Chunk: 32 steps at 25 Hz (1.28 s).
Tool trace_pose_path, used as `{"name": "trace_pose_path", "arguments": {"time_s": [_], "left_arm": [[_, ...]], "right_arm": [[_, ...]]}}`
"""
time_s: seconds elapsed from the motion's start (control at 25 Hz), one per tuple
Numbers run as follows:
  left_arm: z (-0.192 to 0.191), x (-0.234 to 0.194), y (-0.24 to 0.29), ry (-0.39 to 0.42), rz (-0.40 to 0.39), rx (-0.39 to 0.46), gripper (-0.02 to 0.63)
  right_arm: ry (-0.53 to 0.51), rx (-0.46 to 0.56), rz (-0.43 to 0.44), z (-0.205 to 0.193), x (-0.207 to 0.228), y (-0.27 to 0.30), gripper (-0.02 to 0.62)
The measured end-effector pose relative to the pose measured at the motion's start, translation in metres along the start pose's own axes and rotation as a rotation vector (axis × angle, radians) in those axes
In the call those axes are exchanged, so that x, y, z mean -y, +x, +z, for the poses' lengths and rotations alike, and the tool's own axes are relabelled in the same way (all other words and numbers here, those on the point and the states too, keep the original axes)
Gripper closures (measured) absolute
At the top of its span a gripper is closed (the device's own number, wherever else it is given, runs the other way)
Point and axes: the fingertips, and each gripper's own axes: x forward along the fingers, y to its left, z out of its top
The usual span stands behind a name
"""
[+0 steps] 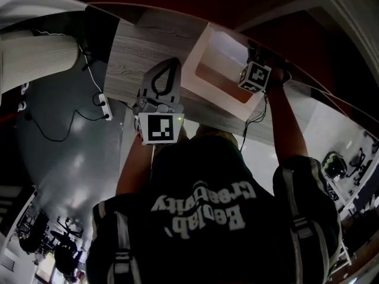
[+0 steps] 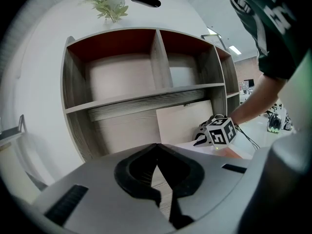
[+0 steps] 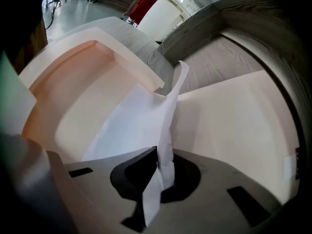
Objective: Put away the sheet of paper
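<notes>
My right gripper [image 3: 158, 154] is shut on a white sheet of paper [image 3: 139, 126]. The sheet is creased and stands up between the jaws, over the pulled-out pale drawer [image 3: 78, 96]. In the head view the drawer [image 1: 204, 61] sticks out of the wooden shelf unit [image 1: 133, 46], and the right gripper's marker cube [image 1: 256, 76] sits at its right rim. The paper is hidden there. My left gripper [image 1: 167, 70] hovers in front of the shelf unit, left of the drawer. Its jaws are shut [image 2: 157, 147] with nothing between them.
The shelf unit [image 2: 146, 101] has open red-backed compartments on top and a green plant [image 2: 109, 6] on its roof. A power strip with a cable [image 1: 105, 106] lies on the grey floor at the left. A white ribbed object [image 1: 35, 58] stands further left.
</notes>
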Motion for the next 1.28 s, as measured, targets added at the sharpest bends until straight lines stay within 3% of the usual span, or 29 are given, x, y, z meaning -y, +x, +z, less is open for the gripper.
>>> {"name": "trace_pose_path", "arguments": {"time_s": [0.12,0.28,0.32,0.36,0.48,0.64,0.76,0.8,0.84,1.0,1.12,1.28], "left_arm": [[0.000,0.000,-0.001,-0.003,0.003,0.000,0.588],[-0.003,0.002,0.000,-0.006,0.002,-0.013,0.588],[-0.004,0.003,0.000,-0.006,0.001,-0.016,0.588],[-0.003,0.004,0.000,-0.006,0.000,-0.017,0.588],[-0.001,0.005,-0.002,-0.004,-0.002,-0.011,0.588],[0.001,0.005,-0.003,-0.007,0.003,0.009,0.588],[0.000,0.007,-0.003,-0.006,0.000,0.002,0.588],[0.000,0.008,-0.003,-0.006,-0.003,0.000,0.588],[0.000,0.009,-0.003,-0.006,-0.005,-0.001,0.588],[-0.001,0.011,-0.001,-0.004,-0.014,-0.001,0.588],[-0.005,0.011,-0.001,-0.009,-0.011,-0.007,0.588],[-0.013,0.008,-0.003,-0.026,0.002,-0.022,0.588]], "right_arm": [[0.015,0.023,0.059,0.006,-0.008,0.001,0.561],[0.071,0.039,0.006,0.007,0.002,0.001,0.558],[0.096,0.038,0.004,0.007,0.003,0.000,0.519],[0.122,0.035,0.011,0.006,0.004,-0.002,0.363],[0.171,0.039,-0.020,0.004,0.010,-0.017,0.362],[0.231,0.055,-0.138,0.004,0.029,-0.048,0.362],[0.325,0.112,-0.214,0.011,0.040,-0.073,0.362],[0.371,0.137,-0.213,0.016,0.039,-0.077,0.391],[0.418,0.156,-0.188,0.020,0.034,-0.076,0.549],[0.559,0.152,0.051,0.034,-0.007,-0.039,0.558],[0.641,0.128,0.135,0.035,-0.021,-0.011,0.558],[0.663,0.067,0.221,0.034,-0.040,0.024,0.558]]}}
